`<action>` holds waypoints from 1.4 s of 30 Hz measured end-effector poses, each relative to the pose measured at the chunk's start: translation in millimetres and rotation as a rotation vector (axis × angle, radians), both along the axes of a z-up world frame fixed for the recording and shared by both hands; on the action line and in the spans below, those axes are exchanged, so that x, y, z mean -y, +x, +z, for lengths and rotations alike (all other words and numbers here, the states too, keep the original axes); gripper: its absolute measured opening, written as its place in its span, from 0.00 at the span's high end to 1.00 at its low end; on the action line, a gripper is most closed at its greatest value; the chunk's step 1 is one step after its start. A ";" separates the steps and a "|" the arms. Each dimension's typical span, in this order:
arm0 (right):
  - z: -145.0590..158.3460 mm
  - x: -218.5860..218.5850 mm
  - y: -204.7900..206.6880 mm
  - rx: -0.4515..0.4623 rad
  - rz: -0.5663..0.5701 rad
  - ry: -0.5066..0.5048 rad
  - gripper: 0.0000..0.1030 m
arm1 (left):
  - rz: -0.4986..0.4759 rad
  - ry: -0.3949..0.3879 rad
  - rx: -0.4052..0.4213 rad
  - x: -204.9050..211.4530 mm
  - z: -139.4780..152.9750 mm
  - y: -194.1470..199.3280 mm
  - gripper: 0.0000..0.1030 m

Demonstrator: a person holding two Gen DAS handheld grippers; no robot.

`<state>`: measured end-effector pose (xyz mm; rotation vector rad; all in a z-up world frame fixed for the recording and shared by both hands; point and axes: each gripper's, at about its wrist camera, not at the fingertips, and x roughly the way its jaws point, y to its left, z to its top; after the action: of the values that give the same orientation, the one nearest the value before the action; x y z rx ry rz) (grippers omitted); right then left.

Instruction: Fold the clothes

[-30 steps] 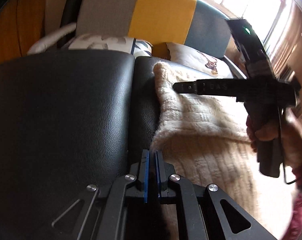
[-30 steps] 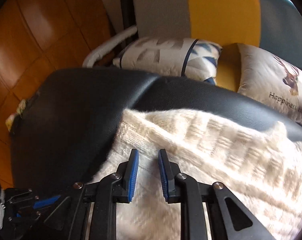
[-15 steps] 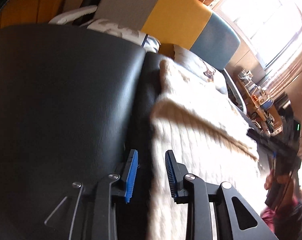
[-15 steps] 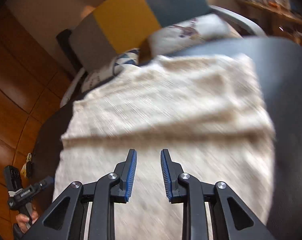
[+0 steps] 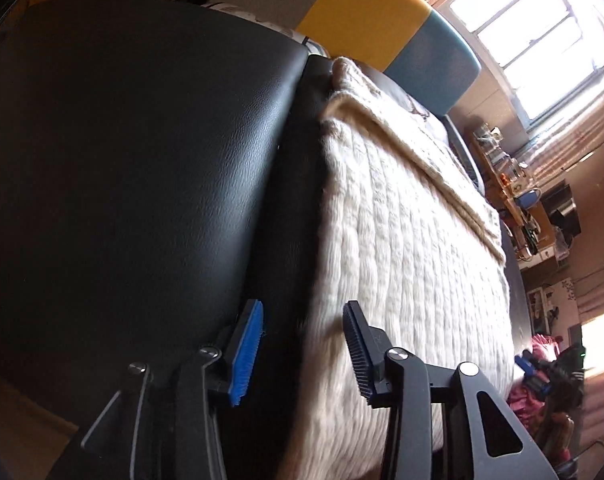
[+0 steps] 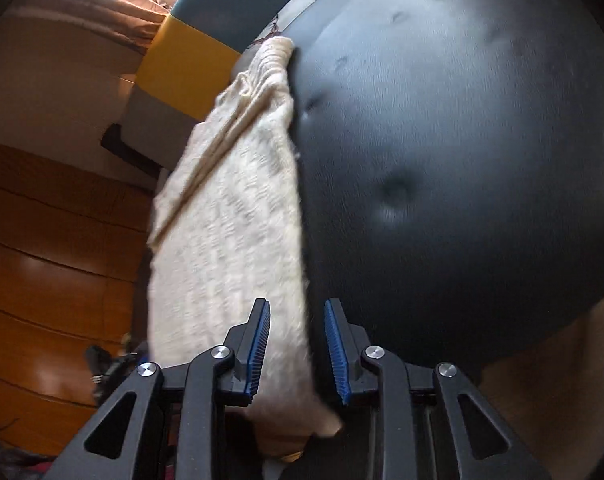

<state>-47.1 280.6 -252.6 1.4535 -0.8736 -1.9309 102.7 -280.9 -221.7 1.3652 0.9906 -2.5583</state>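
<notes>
Fingers of the left gripper (image 5: 304, 354) had just been opening, spread over the near edge of the cream cable-knit sweater (image 5: 402, 240) lying folded on the black leather seat (image 5: 141, 160). Those of the right gripper (image 6: 297, 354), also opening, straddled its other edge loosely. Both should grip deep before lifting, I judged.

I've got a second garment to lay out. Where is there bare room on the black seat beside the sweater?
Bare black cushion left of the cream sweater, and the buttoned black cushion right of it. The middle is covered, with sofa pillows crowding the far end.
</notes>
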 end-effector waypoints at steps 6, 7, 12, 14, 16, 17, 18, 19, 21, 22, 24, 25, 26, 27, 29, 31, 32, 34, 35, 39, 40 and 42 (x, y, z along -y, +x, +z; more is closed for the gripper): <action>-15.4 24.5 -1.8 0.039 0.090 -0.117 0.73 | -0.059 0.125 -0.069 4.3 -4.9 15.9 0.40; -16.6 29.9 -3.7 0.042 0.101 -0.130 0.73 | -0.060 0.143 -0.075 6.1 -6.0 17.8 0.39; -22.1 51.1 -11.9 0.060 0.130 -0.173 0.73 | -0.075 0.173 -0.091 7.1 -8.4 22.2 0.37; -20.9 55.7 -11.9 0.050 0.137 -0.164 0.73 | -0.105 0.142 -0.092 1.4 -6.1 21.7 0.36; -17.1 60.3 -8.9 0.021 0.140 -0.135 0.73 | -0.144 0.091 -0.097 -6.3 -3.4 19.4 0.36; -15.5 62.3 -7.2 0.010 0.137 -0.122 0.73 | -0.163 0.062 -0.097 -10.7 -2.2 18.2 0.36; -14.1 64.3 -5.7 -0.002 0.137 -0.111 0.73 | -0.182 0.038 -0.099 -14.7 -0.9 17.3 0.35; -13.0 66.0 -4.2 -0.014 0.137 -0.103 0.73 | -0.201 0.029 -0.105 -17.7 0.6 17.0 0.35; -12.8 68.3 -1.5 -0.034 0.136 -0.100 0.73 | -0.236 0.026 -0.119 -22.4 3.0 16.0 0.35; -13.3 68.8 -1.0 -0.039 0.137 -0.099 0.74 | -0.248 0.029 -0.126 -24.5 3.7 13.8 0.35; -15.9 69.1 -0.7 -0.033 0.130 -0.090 0.82 | -0.269 0.030 -0.137 -29.4 4.3 9.0 0.35; -17.2 69.3 -0.4 -0.031 0.126 -0.089 0.88 | -0.274 0.016 -0.138 -32.2 4.2 7.0 0.35; -18.4 69.5 0.3 -0.029 0.121 -0.092 0.89 | -0.279 0.008 -0.141 -34.5 4.8 7.1 0.36; -19.7 69.7 0.8 -0.025 0.117 -0.097 0.89 | -0.281 0.008 -0.143 -36.4 5.6 8.5 0.35; -24.2 68.9 0.4 -0.002 0.108 -0.130 0.89 | -0.273 0.018 -0.141 -36.7 5.0 6.0 0.35; -27.7 68.9 0.6 0.010 0.103 -0.155 0.89 | -0.252 0.029 -0.139 -36.8 3.6 1.7 0.35; -28.1 69.6 1.5 0.008 0.102 -0.160 0.87 | -0.241 0.035 -0.137 -36.8 2.9 -0.4 0.35; -27.3 72.2 5.0 -0.015 0.100 -0.158 0.87 | -0.226 0.039 -0.125 -38.3 2.4 -4.0 0.32; -27.2 73.6 6.4 -0.023 0.101 -0.157 0.87 | -0.221 0.040 -0.117 -39.5 2.4 -5.6 0.30; -25.3 80.7 7.9 -0.025 0.132 -0.135 0.87 | -0.207 -0.083 -0.076 -52.0 5.3 -10.7 0.68; -23.0 83.7 9.1 -0.032 0.133 -0.113 0.89 | -0.201 -0.118 -0.064 -54.0 5.2 -12.0 0.89; -15.7 91.8 13.5 -0.067 0.146 -0.052 0.89 | -0.182 -0.095 -0.059 -50.0 1.8 -13.5 0.92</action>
<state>-33.6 188.8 -268.3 1.3750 -0.7595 -1.8253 89.3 -230.9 -219.9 1.4235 0.7747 -2.7513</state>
